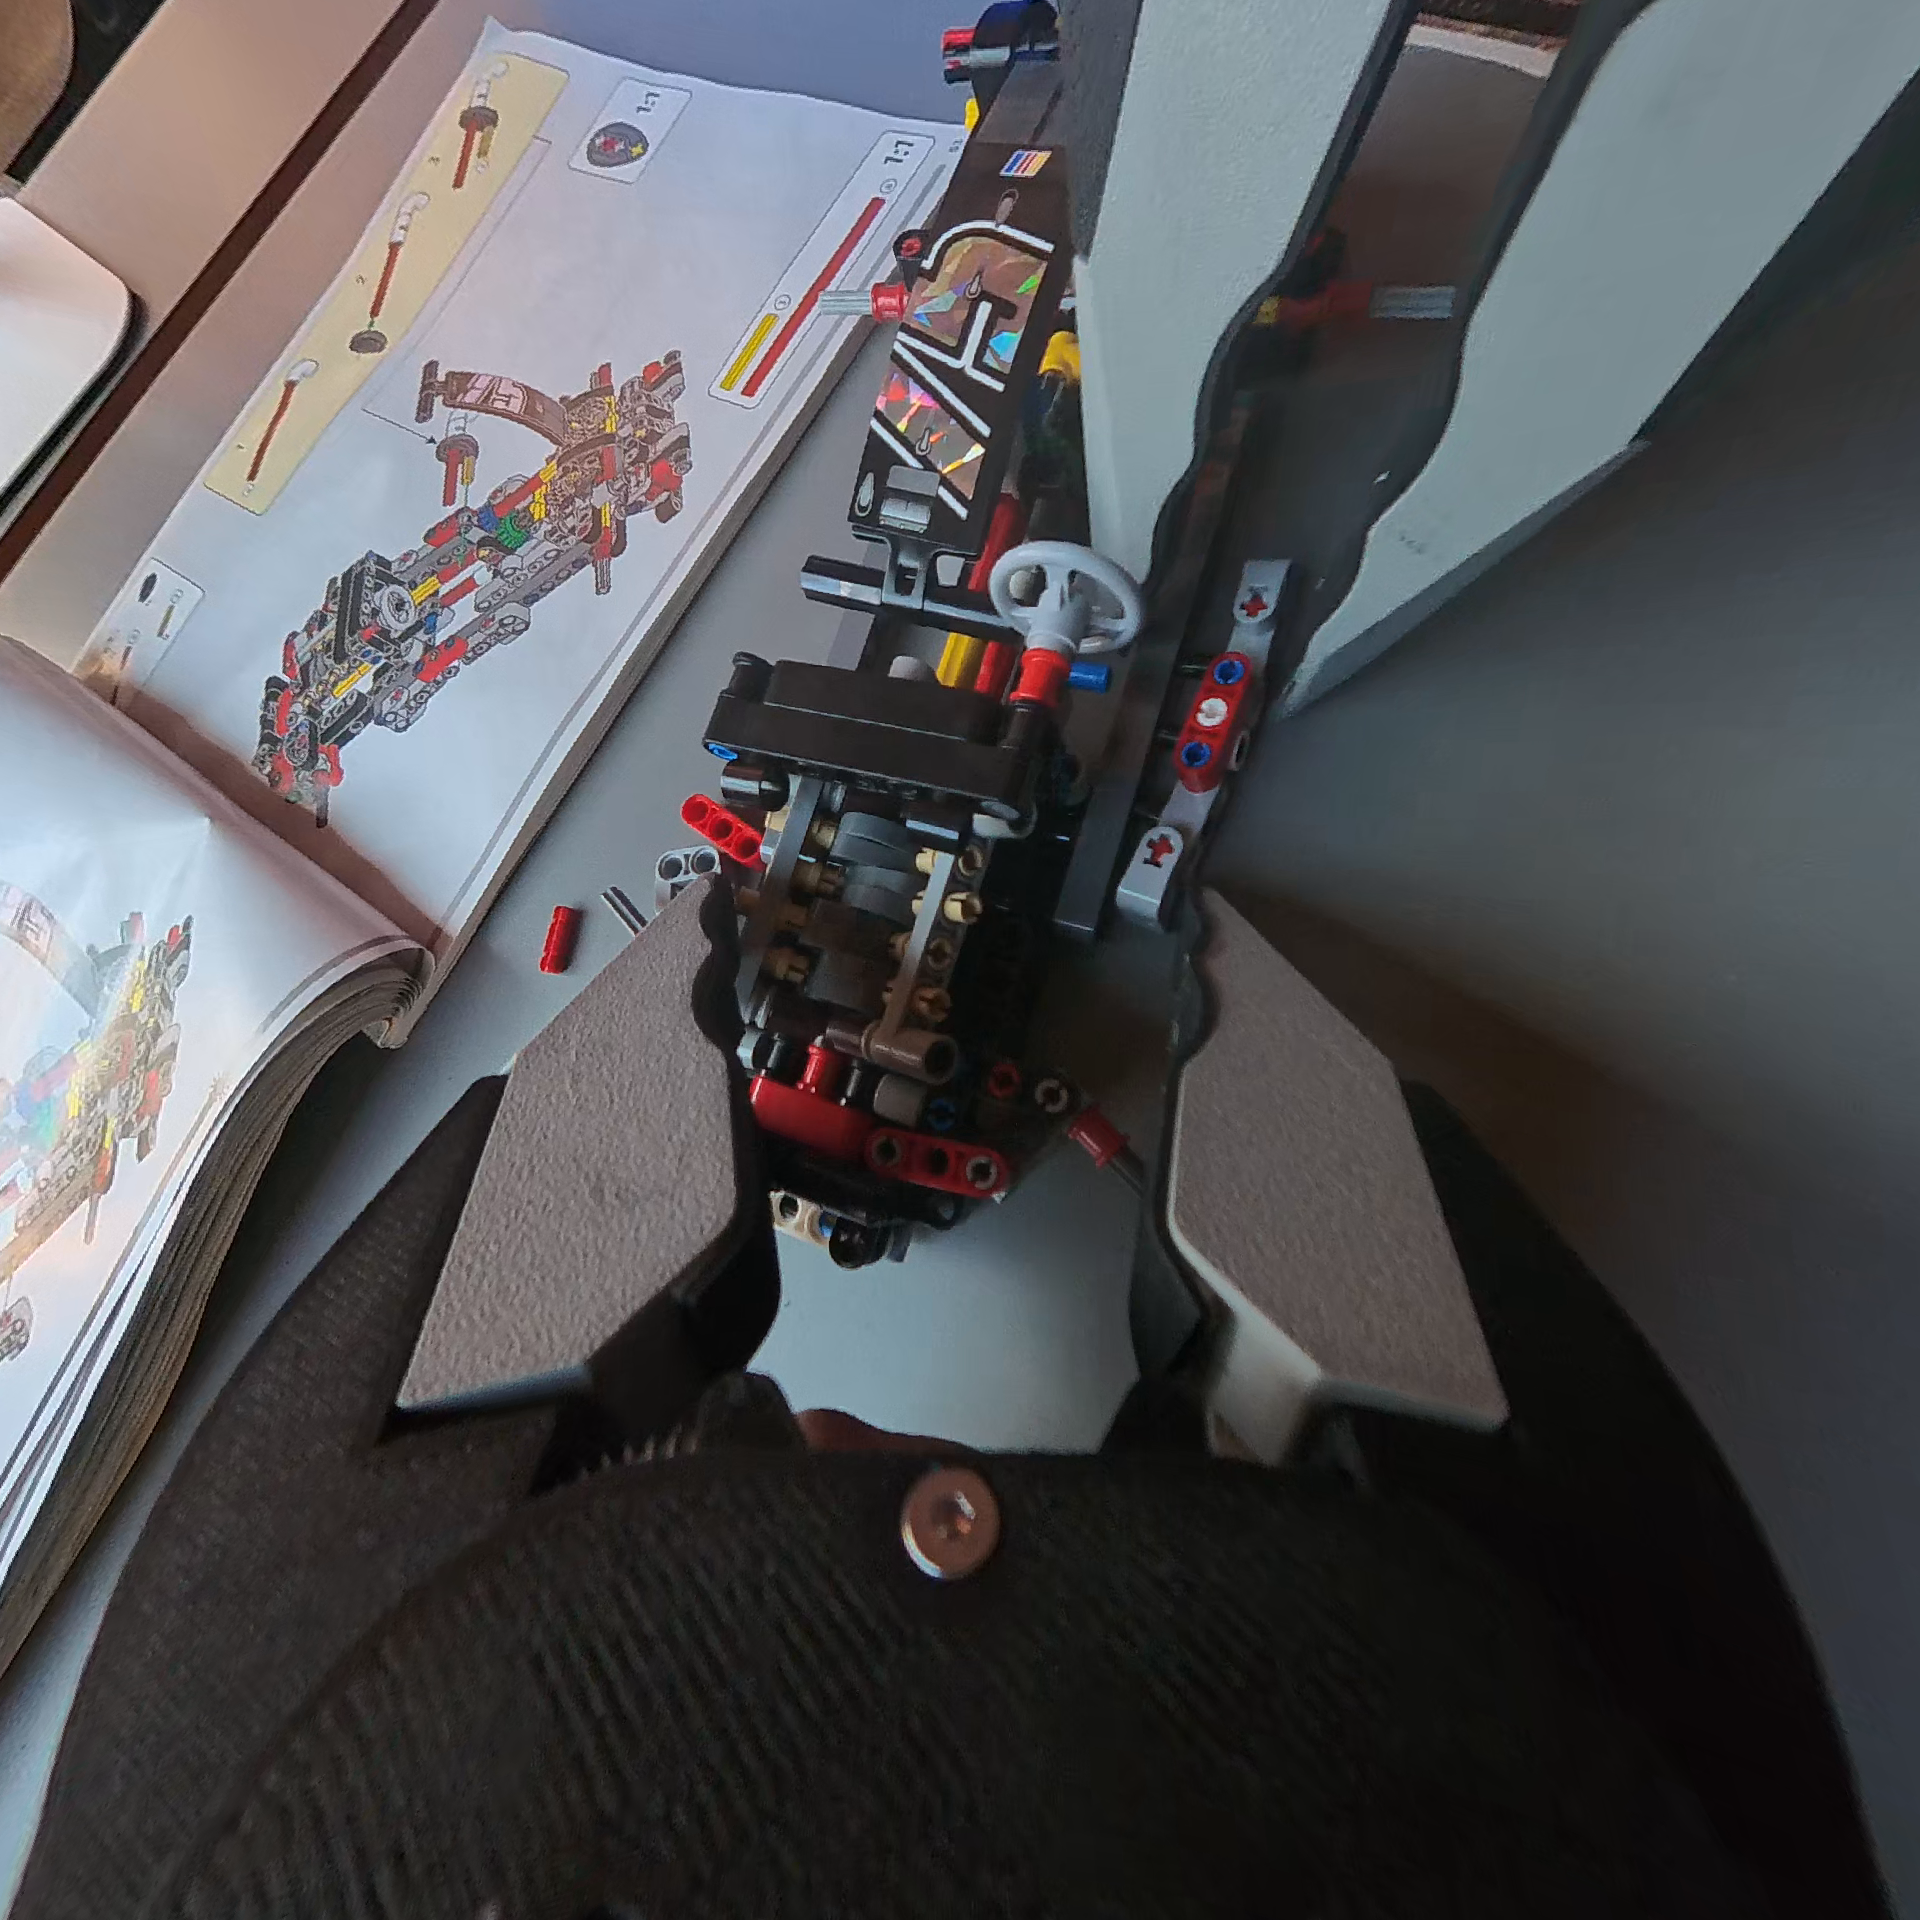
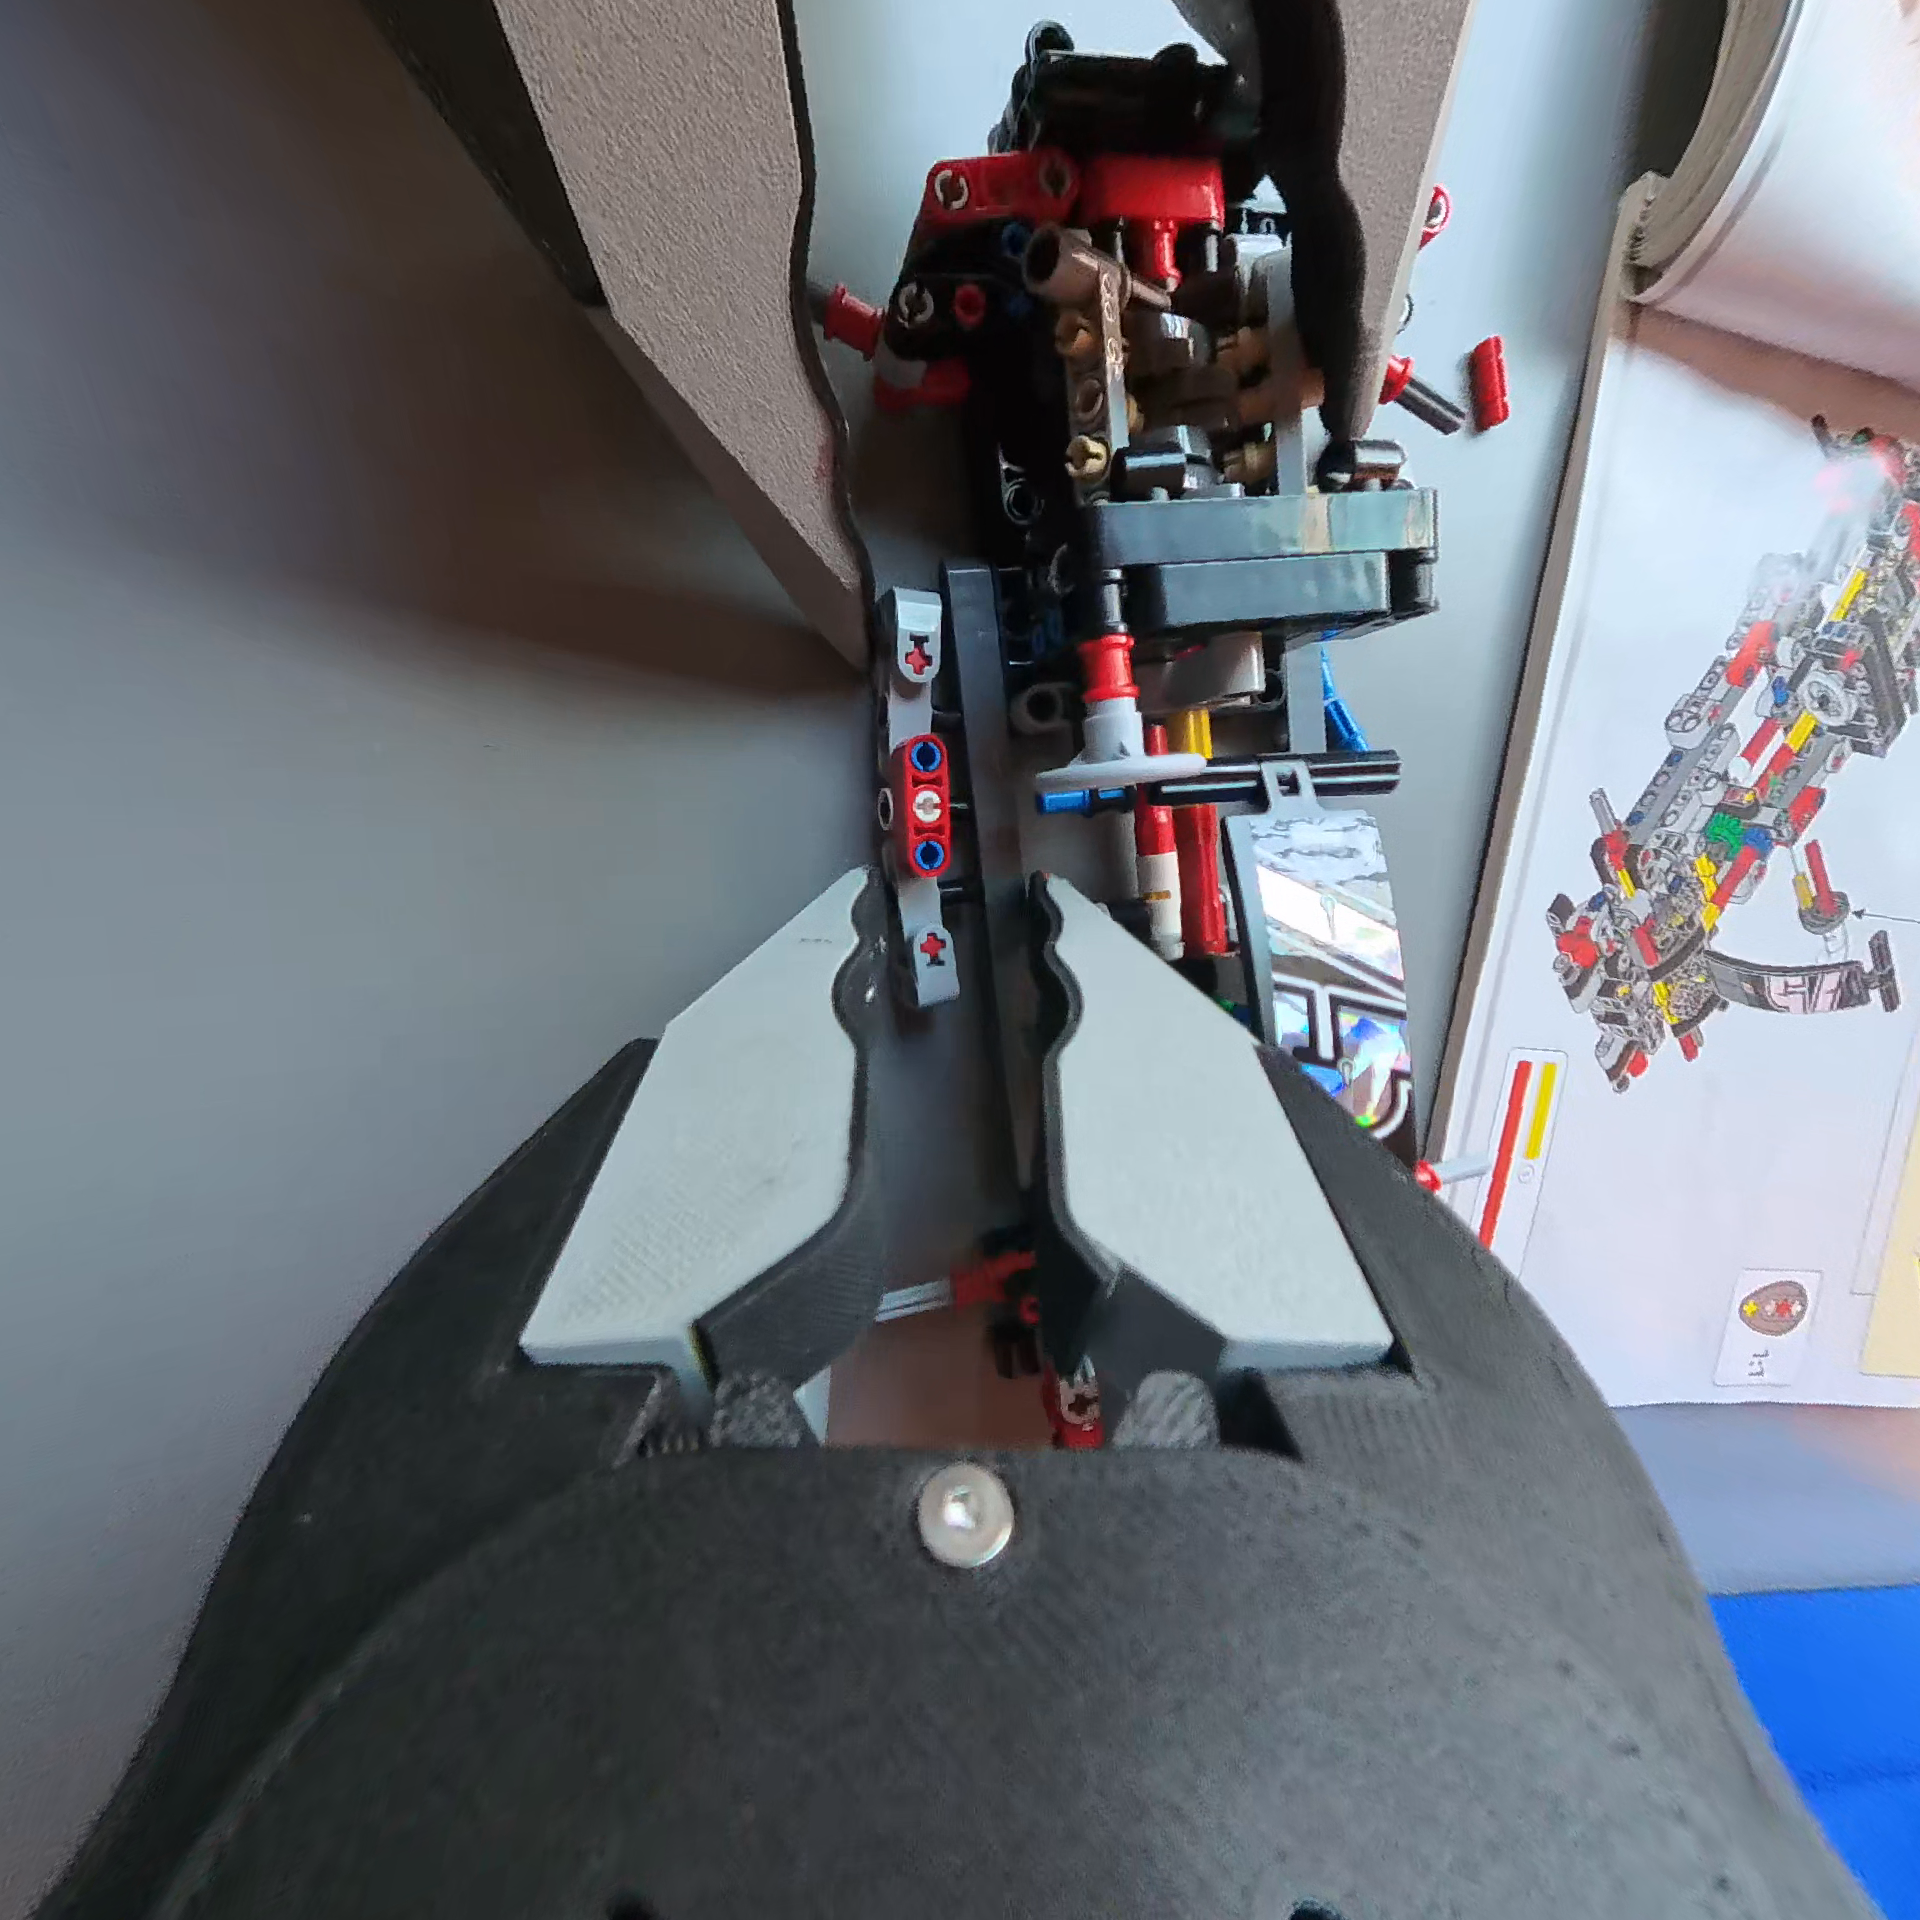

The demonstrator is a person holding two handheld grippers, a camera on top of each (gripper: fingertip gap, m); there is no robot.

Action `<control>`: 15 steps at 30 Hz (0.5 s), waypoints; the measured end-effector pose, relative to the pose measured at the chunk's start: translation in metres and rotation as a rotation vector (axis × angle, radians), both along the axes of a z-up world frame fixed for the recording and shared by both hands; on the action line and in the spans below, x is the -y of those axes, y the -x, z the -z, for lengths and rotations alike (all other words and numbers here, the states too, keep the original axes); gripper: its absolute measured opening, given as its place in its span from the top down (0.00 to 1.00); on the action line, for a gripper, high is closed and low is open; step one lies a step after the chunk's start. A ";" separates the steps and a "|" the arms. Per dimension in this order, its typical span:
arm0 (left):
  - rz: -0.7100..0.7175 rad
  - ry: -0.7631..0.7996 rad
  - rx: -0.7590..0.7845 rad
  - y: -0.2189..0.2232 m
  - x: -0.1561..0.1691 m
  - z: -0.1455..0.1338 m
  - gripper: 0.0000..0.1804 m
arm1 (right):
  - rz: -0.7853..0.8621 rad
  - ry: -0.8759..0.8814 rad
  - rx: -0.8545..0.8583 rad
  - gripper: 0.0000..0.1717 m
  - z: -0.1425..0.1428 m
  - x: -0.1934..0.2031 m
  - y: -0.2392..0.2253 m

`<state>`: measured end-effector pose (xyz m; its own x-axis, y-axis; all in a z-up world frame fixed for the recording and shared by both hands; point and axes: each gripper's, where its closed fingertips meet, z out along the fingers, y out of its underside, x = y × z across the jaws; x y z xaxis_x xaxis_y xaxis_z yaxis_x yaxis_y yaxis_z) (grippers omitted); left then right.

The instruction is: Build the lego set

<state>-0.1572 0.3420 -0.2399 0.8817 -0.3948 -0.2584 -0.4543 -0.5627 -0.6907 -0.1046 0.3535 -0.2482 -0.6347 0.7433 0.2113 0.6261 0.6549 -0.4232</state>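
A half-built toy car of building bricks (image 1: 894,727) lies on the grey table, with a black body, a shiny sticker panel and a light grey steering wheel (image 1: 1065,597). My left gripper (image 1: 956,904) is spread wide and shut on its engine end, one pad on each side. My right gripper (image 2: 954,888) faces it from the other end. It is shut narrowly on the car's dark grey side beam (image 2: 982,727) and on the light grey arm with the red three-hole piece (image 2: 923,800). The car (image 2: 1195,540) shows in both views.
An open instruction booklet (image 1: 436,343) lies beside the car and also shows in the right wrist view (image 2: 1714,1143). A loose red pin (image 1: 561,938) and a small light grey piece (image 1: 686,862) lie between booklet and car. A blue surface (image 2: 1818,1662) shows at the lower right. About 6 cm separates my left fingertips from the loose red pin (image 1: 561,938). It is also in sight in the right wrist view (image 2: 1487,387).
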 end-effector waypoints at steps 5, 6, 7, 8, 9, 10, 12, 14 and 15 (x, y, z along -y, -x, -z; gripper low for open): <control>0.000 -0.009 0.001 -0.001 0.000 0.000 0.54 | -0.016 0.013 -0.005 0.86 0.000 0.000 -0.001; 0.000 -0.012 0.001 -0.001 0.000 0.000 0.54 | -0.021 0.011 -0.013 0.86 0.001 -0.001 -0.001; 0.001 -0.017 0.002 -0.002 0.000 0.000 0.54 | -0.026 0.014 -0.021 0.86 0.001 -0.001 -0.001; 0.001 -0.022 0.003 -0.002 0.000 -0.001 0.54 | -0.029 0.023 -0.027 0.86 0.001 -0.001 -0.001; 0.002 -0.024 0.004 -0.002 0.000 -0.001 0.54 | -0.028 0.039 -0.029 0.86 0.001 -0.001 -0.001; 0.003 -0.024 0.005 -0.002 0.000 -0.001 0.54 | -0.026 0.060 -0.029 0.86 0.001 0.000 -0.001; 0.005 -0.023 0.011 -0.002 0.000 -0.001 0.54 | -0.030 0.104 -0.021 0.86 0.001 0.000 -0.001; 0.005 -0.023 0.020 -0.002 0.000 -0.002 0.54 | -0.031 0.140 -0.003 0.86 0.000 0.000 -0.002; 0.005 -0.024 0.027 -0.003 0.000 -0.002 0.54 | -0.037 0.141 0.003 0.86 0.000 0.000 -0.002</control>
